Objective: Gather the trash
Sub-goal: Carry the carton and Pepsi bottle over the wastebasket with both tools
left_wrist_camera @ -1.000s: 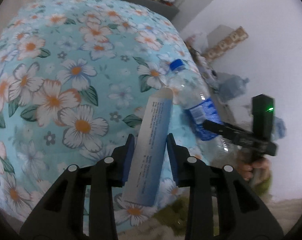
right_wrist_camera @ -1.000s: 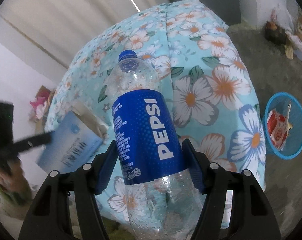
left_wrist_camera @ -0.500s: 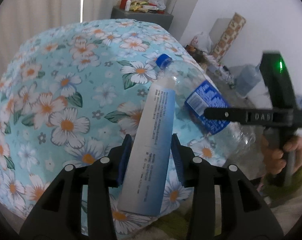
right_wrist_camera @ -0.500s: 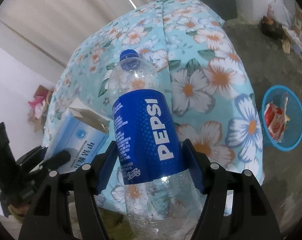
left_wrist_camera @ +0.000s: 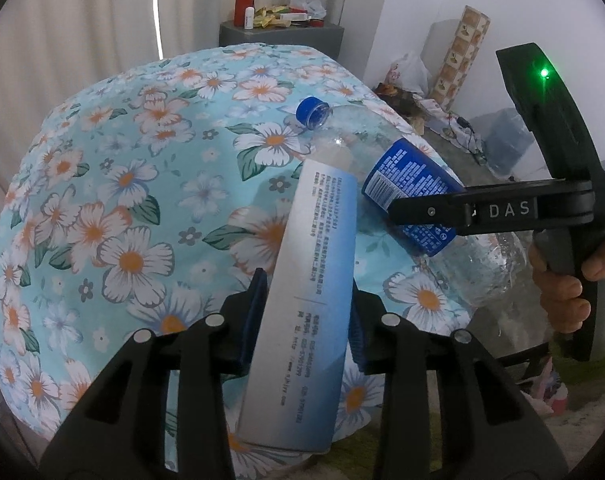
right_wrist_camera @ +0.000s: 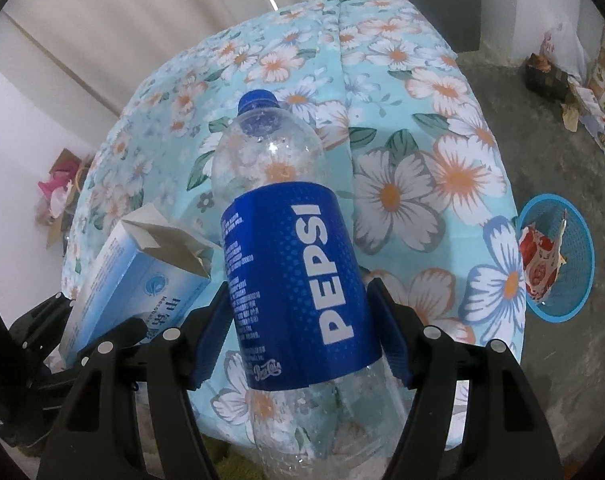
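A long white-and-blue carton box [left_wrist_camera: 322, 240] stands tilted between the blue pads of my left gripper [left_wrist_camera: 307, 316], whose jaws are closing on it. The box's open flap end [right_wrist_camera: 166, 236] shows at the left of the right wrist view. An empty Pepsi bottle [right_wrist_camera: 298, 280] with a blue cap is clamped at its label by my right gripper [right_wrist_camera: 300, 336]. In the left wrist view the same bottle [left_wrist_camera: 406, 200] lies just right of the box, with one of the right gripper's fingers [left_wrist_camera: 442, 212] across its label. Both items hang over the flowered bed.
The bed's turquoise floral cover [left_wrist_camera: 122, 200] fills the background. A blue mesh basket [right_wrist_camera: 582, 280] with a red wrapper [right_wrist_camera: 538, 264] stands on the grey floor at the right. A grey cabinet [left_wrist_camera: 282, 36] and floor clutter [left_wrist_camera: 402, 96] lie beyond. A person's hand [left_wrist_camera: 562, 280] grips the right handle.
The left gripper has swung and rolled with the box, so the bottle and right gripper now sit closer and larger beside it. The right gripper has barely moved with its bottle.
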### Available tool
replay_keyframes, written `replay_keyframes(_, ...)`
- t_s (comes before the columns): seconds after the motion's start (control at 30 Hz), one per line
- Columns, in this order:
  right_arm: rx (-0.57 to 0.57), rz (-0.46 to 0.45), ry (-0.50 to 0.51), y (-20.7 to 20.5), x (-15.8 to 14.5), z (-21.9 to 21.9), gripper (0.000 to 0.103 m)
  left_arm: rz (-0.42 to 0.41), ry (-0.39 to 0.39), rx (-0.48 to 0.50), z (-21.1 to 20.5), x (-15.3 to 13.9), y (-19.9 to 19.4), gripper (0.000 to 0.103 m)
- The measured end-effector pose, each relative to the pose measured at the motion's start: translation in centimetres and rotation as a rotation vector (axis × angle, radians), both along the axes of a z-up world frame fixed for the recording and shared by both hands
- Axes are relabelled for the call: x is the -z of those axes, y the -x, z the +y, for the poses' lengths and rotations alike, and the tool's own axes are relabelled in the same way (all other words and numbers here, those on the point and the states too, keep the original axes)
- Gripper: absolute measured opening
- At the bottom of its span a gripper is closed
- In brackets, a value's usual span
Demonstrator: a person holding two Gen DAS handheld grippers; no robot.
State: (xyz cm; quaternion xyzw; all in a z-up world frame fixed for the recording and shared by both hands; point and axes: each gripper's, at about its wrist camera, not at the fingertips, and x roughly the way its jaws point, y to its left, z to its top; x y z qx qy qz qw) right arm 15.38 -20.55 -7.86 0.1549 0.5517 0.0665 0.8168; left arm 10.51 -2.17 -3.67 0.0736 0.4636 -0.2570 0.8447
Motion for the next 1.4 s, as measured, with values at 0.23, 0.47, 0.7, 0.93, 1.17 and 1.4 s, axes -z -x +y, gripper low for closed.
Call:
replay_keyframes(0.23, 0.025, -0.024, -0.053, 0.5, -0.1, -0.7, 0.063, -0.036, -0.038, 0.017, -0.5, 0.0, 0.1, 0.034)
replay_keyframes(0.47, 0.043, -0.041, -0.108, 0.9, -0.3, -1.3, 0.061, -0.066, -0.062, 0.027, -0.7, -0.2, 0.3, 0.033)
replay_keyframes(0.7, 0.048, -0.044, -0.148, 1.2, -0.2, -1.8, 0.06, -0.084, -0.077, 0.032, -0.8, -0.3, 0.4, 0.032)
replay_keyframes(0.93, -0.007, 0.026, -0.119, 0.5, 0.3, -0.9, 0.063, -0.092, -0.083, 0.035, -1.0, -0.4, 0.4, 0.031)
replay_keyframes(1.17, -0.002, 0.039, -0.127, -0.5, 1.0, -0.8, 0.062, -0.106, -0.079, 0.035, -1.0, -0.5, 0.4, 0.028)
replay_keyframes(1.4, 0.072, -0.064, -0.23, 0.9, 0.6, -1.7, 0.058, -0.157, -0.067, 0.03, -0.3, -1.5, 0.1, 0.027)
